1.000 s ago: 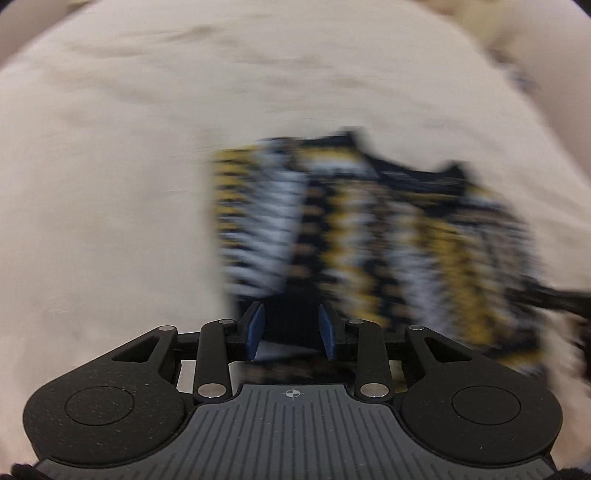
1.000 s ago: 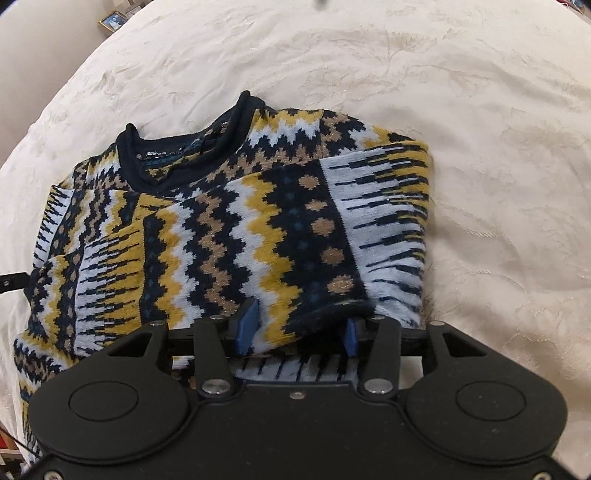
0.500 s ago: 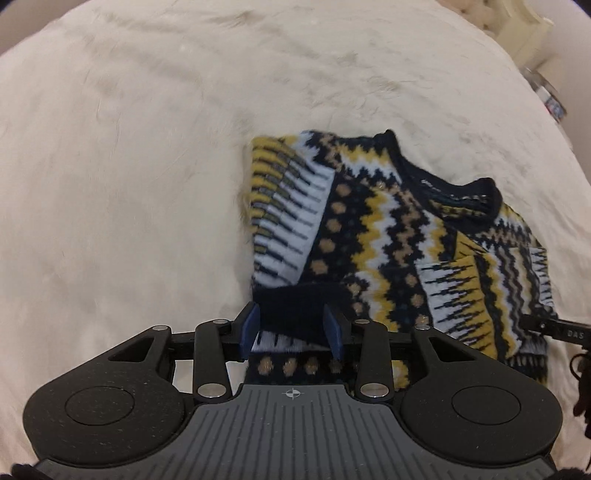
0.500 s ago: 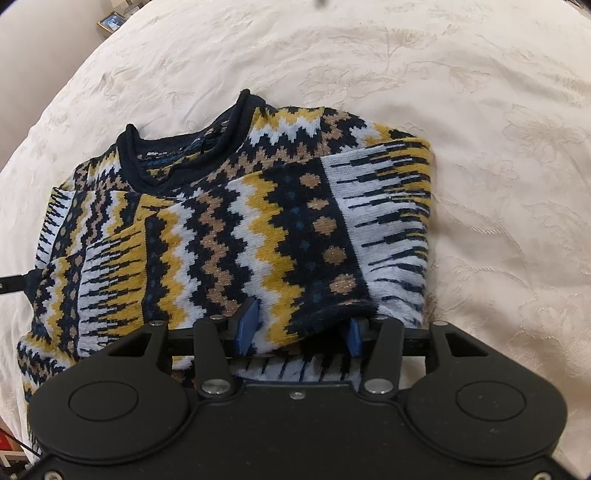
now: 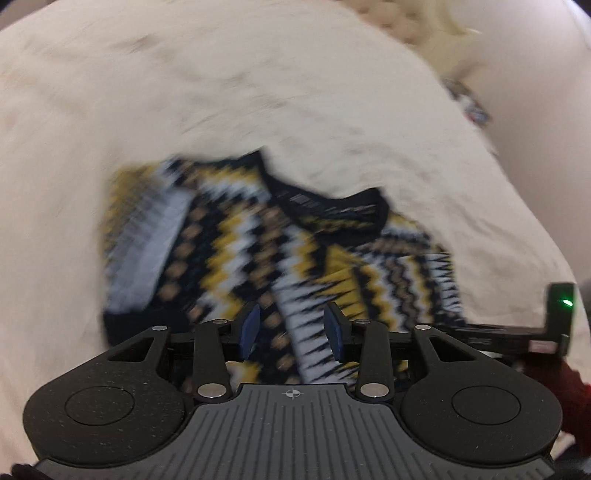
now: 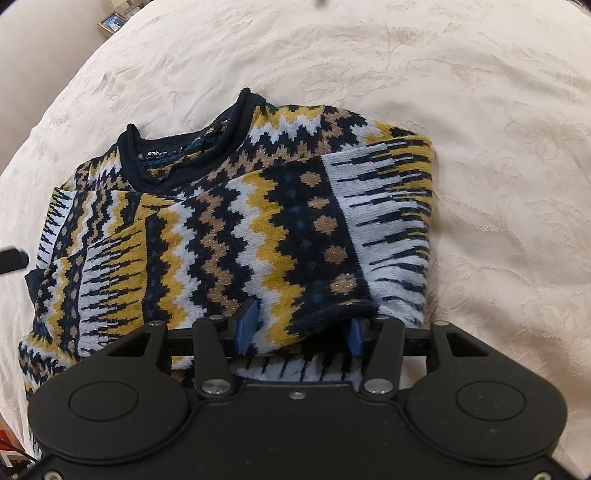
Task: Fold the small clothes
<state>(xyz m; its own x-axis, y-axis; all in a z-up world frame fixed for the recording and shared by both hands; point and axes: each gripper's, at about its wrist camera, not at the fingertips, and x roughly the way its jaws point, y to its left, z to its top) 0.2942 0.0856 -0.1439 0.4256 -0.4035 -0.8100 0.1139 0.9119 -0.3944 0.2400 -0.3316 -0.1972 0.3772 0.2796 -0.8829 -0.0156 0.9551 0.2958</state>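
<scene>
A small knitted sweater (image 6: 236, 221) with navy, yellow, white and tan zigzags lies on a cream bedspread (image 6: 461, 110), both sleeves folded in across the front. It also shows, blurred, in the left wrist view (image 5: 258, 240). My right gripper (image 6: 299, 328) is open, its blue pads either side of the folded sleeve's navy cuff near the sweater's bottom edge. My left gripper (image 5: 291, 332) is open over the lower middle of the sweater, holding nothing. The right gripper's body (image 5: 517, 332) shows at the right edge of the left wrist view.
The cream embroidered bedspread (image 5: 184, 92) spreads around the sweater on all sides. A framed picture (image 6: 112, 24) stands beyond the bed's far left edge. Cream furniture and small items (image 5: 472, 107) sit past the bed's far right.
My left gripper has let go of the navy cuff and slid right across the sweater's lower part, view now blurred. My right gripper and the sweater have stayed put.
</scene>
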